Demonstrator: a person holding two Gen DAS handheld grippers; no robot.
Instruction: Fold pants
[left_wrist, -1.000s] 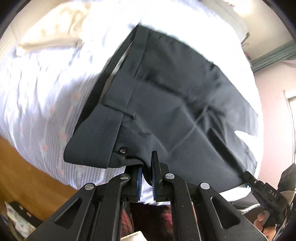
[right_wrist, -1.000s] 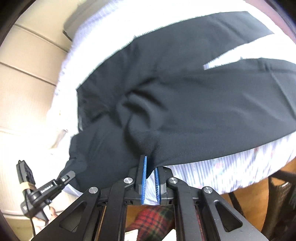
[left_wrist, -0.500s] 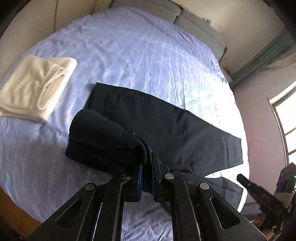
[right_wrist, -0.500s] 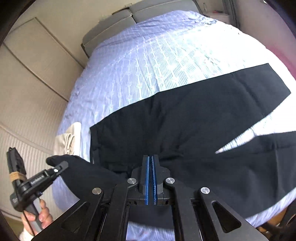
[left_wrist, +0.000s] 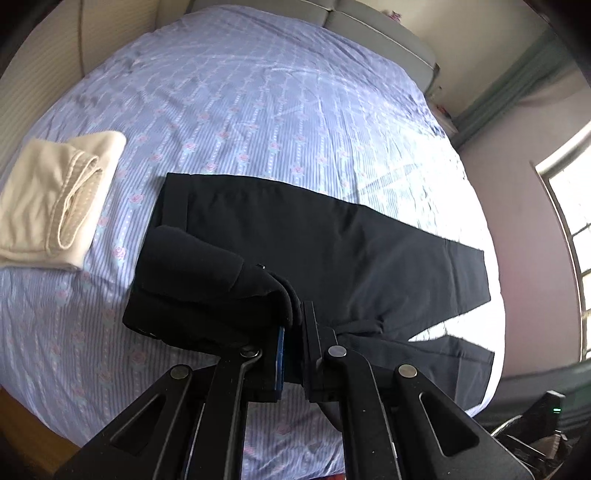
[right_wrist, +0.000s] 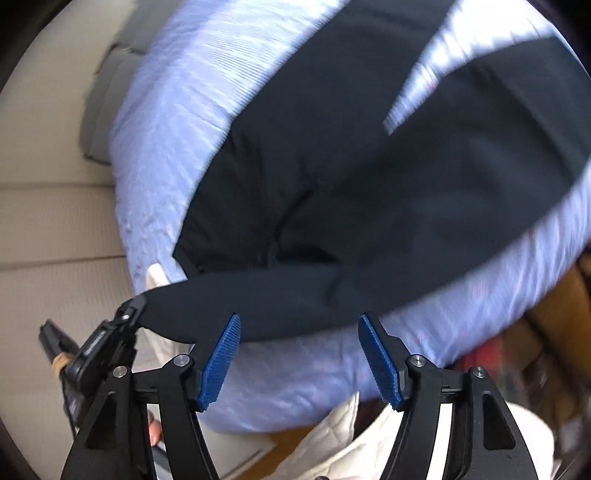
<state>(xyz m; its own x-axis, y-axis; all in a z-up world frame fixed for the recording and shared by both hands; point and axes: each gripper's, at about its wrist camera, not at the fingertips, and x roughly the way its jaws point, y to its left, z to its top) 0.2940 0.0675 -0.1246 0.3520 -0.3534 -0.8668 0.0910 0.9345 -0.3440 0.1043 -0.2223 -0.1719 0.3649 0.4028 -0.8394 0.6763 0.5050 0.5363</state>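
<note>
Bed (left_wrist: 258, 110) with a striped floral sheet carries everything. Black pants (left_wrist: 332, 251) lie spread across it, legs splayed apart toward the window side, not yet stacked on each other. Waist end is lifted and curled over onto itself near the bed's near edge, so judged early: the first fold is only started, leg-on-leg fold and lengthwise folds all remain. Folded cream garment (left_wrist: 55, 199) sits apart at the pants' waist side, looks already done. Left gripper (left_wrist: 291, 332) is clamped on the bunched waistband cloth, holding it up. Right gripper (right_wrist: 299, 354) has just been opening, jaws wide with nothing between them, pants edge just beyond its blue pads (right_wrist: 221, 354); right view is motion-blurred.
</note>
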